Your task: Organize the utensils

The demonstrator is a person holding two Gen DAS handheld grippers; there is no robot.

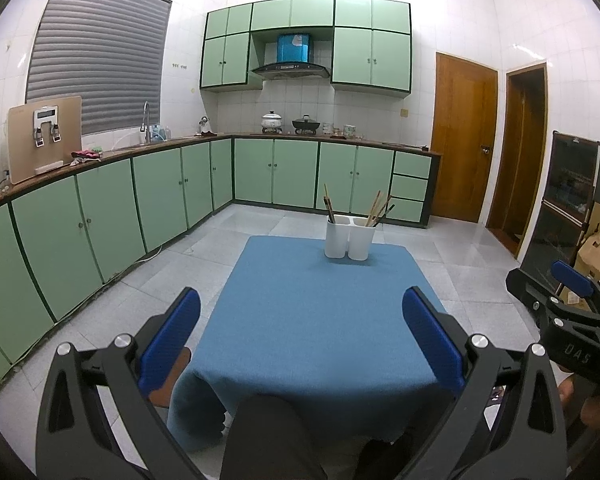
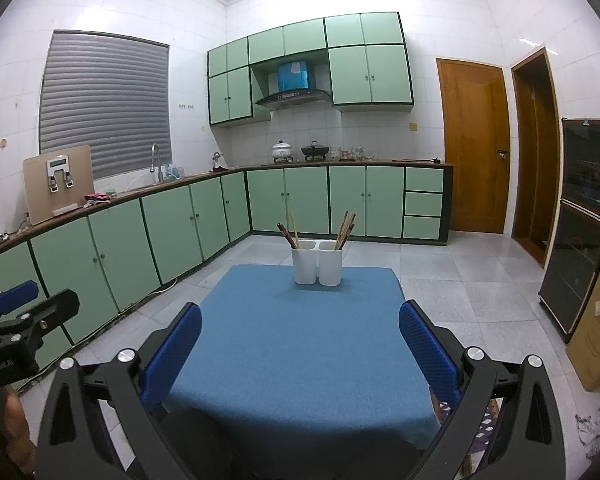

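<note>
Kitchen, seen from the near end of the table, listed L to R.

1. Wall w/ grey window blind [image 1: 100, 56]; below it a brown board-like appliance [image 1: 44, 138] standing on the counter, a crumpled red cloth [image 1: 86, 155] just beside it.
2. Sink tap [image 1: 145, 116] further along the same counter. Green base cabinets [image 1: 112, 208] run under the whole counter and turn the corner.
3. Left gripper [image 1: 300, 340]: blue pads wide apart, nothing between them, held over the near edge of the table. Also shows at the far left of the right wrist view.
4. Table w/ blue cloth [image 2: 292, 340], bare apart from item 5.
5. White utensil holder [image 2: 318, 262], two compartments side by side, upright, at the far end of the table, roughly centred. Chopsticks [image 2: 346, 230] stand in the R compartment, leaning right; another few [image 2: 290, 232] in the L compartment, leaning left. Exact count cannot be told.
6. Back wall: green upper cabinets [image 2: 348, 72], range hood [image 2: 294, 98] w/ blue box above; white pot [image 2: 282, 150] and dark wok [image 2: 316, 150] on the stove.
7. Right gripper [image 2: 300, 352]: fingers spread wide, empty, over the near table edge, well apart from the holder.
8. Wooden door [image 2: 474, 144], shut; a second doorway beside it.
9. Dark glass-front cabinet [image 2: 580, 220] by the R wall; cardboard box [image 2: 598, 320] leaning near it.
</note>
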